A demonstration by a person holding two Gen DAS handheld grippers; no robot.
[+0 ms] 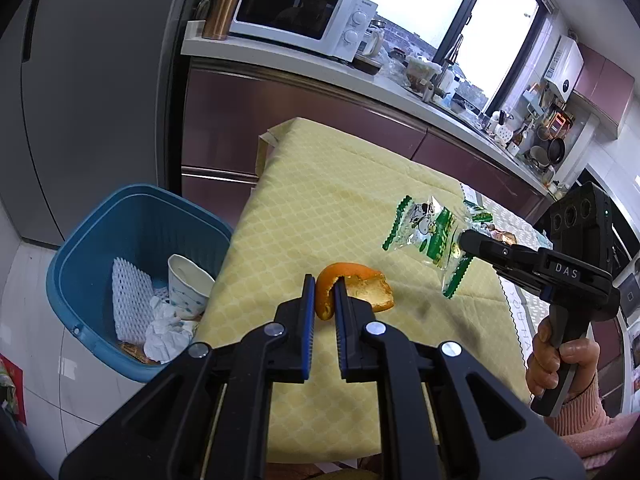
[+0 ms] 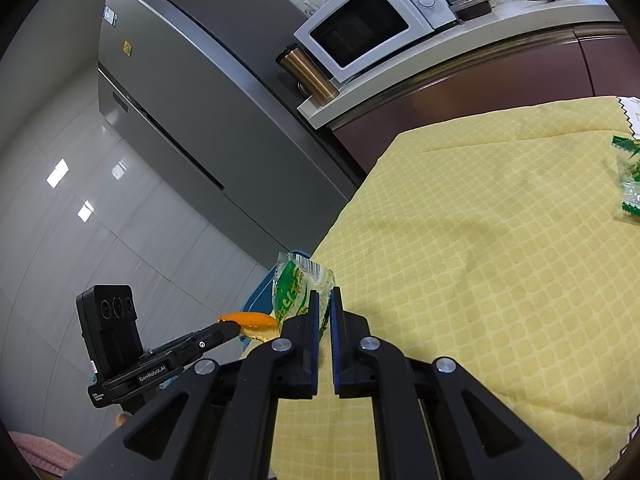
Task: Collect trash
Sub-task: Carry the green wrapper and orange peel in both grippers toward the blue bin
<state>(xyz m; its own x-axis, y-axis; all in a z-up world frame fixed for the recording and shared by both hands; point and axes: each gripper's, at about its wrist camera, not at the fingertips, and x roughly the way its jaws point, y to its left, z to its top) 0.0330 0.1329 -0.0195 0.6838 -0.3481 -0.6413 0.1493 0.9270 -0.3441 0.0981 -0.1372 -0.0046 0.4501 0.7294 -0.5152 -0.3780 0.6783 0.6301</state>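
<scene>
At lower centre of the left view, my left gripper (image 1: 321, 286) is clamped on an orange peel (image 1: 352, 290); my right gripper (image 2: 325, 300) pinches a green snack wrapper (image 2: 298, 282). Both loads are mid-carry; next, reach over the blue bin (image 1: 80, 248) at left and release.

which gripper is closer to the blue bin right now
Left. The left gripper, shut on orange peel, is beside the bin; the right gripper, holding a wrapper, is farther across the table.

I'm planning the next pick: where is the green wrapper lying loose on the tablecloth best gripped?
Probably its serrated green end, pinched from above on the near side: the green wrapper lies crumpled and low on the tablecloth, and that stiff edge sticks out.
</scene>
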